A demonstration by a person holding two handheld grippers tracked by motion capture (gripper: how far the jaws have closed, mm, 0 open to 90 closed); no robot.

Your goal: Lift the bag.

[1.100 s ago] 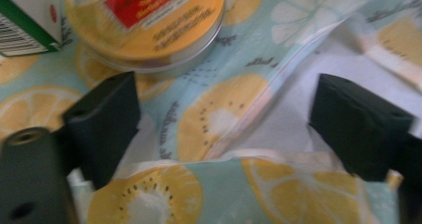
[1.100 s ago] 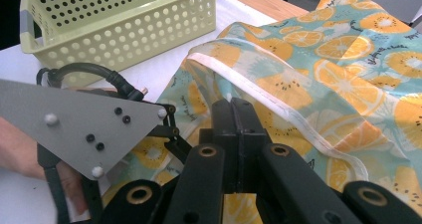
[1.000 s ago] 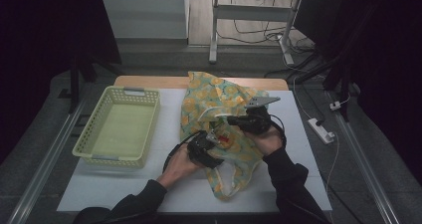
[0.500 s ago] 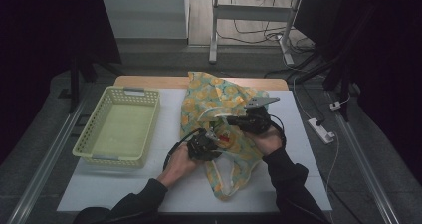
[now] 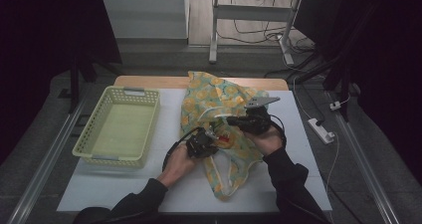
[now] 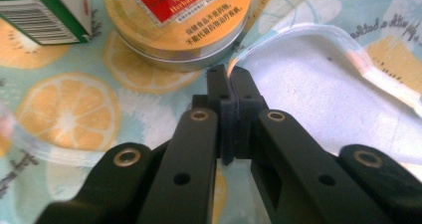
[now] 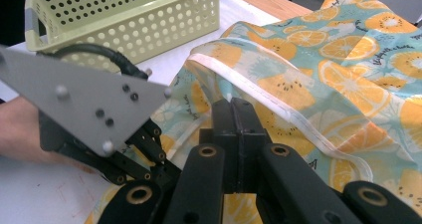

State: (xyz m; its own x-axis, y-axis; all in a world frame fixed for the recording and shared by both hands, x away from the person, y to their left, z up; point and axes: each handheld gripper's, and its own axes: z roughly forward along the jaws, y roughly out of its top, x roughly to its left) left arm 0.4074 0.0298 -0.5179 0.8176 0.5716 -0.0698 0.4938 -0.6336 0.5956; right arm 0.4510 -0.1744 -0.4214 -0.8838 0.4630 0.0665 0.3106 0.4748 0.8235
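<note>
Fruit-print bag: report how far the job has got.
Done: a tin and a green box lie on the bag. In hand: the left gripper has just closed on the bag's white hem; the right gripper pinches the rim. Left: the yellow basket holds nothing.

Orange-slice-print cloth bag (image 5: 221,102) lies crumpled mid-table, its white-edged mouth lifted open.

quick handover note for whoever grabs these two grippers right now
Left gripper: jaws have just closed, pinching the white-trimmed rim of the fruit-print bag.
Right gripper: jaws shut on the bag's trim at the opening.
Inside the bag mouth: a round candy tin and a green box.
The yellow basket stands at the left.
Done: both edges of the opening gripped.
Left, likely: spread the mouth and get the items out.
</note>
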